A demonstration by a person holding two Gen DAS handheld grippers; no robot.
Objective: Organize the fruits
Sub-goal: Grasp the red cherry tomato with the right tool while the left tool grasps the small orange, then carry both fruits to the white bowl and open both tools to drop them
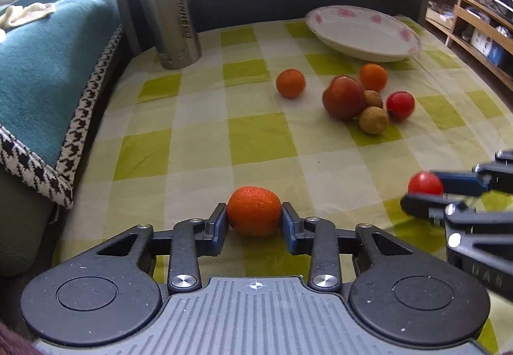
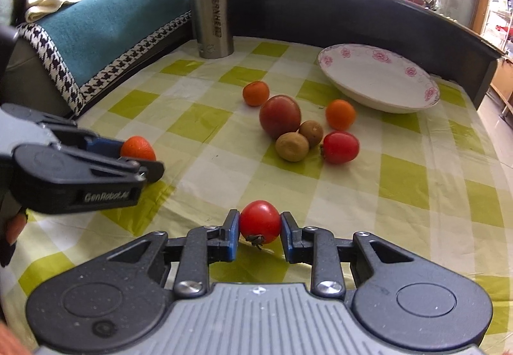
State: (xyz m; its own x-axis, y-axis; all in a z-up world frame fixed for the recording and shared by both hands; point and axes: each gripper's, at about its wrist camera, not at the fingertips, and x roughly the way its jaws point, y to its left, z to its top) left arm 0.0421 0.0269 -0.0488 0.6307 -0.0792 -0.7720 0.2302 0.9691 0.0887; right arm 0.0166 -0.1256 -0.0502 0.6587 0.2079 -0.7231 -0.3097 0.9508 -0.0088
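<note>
While both grippers sit low at the near edge of the checked surface [image 1: 198, 143], each already has a fruit pinched: the left gripper [image 1: 254, 220] squeezes a rough-skinned orange [image 1: 254, 210] between its blue-padded fingers [image 1: 218, 227], and the right gripper [image 2: 260, 228] clamps a small red tomato [image 2: 260, 222] with its stem end turned down toward the cloth. Neither fruit shows a gap to the pads, so both grips look firm. The move ahead, as I judge it, turns on the white floral dish [image 2: 378, 95], which lies far and to the right of both grippers, beyond the loose fruit; the right gripper seems the nearer of the two to it. Between grippers and dish sits a cluster: a big dark-red apple [image 2: 280, 116] touching two brown round fruits [image 2: 292, 146], a second red tomato [image 2: 340, 147] just beside them, and two more oranges [image 2: 340, 114] a little apart. A carry straight to the dish passes over this cluster. Farthest left stands a steel flask [image 2: 213, 9]. Only the right wrist view shows the tomato's stem and the left gripper's side profile; the left wrist view alone shows the orange's pitted skin up close.
</note>
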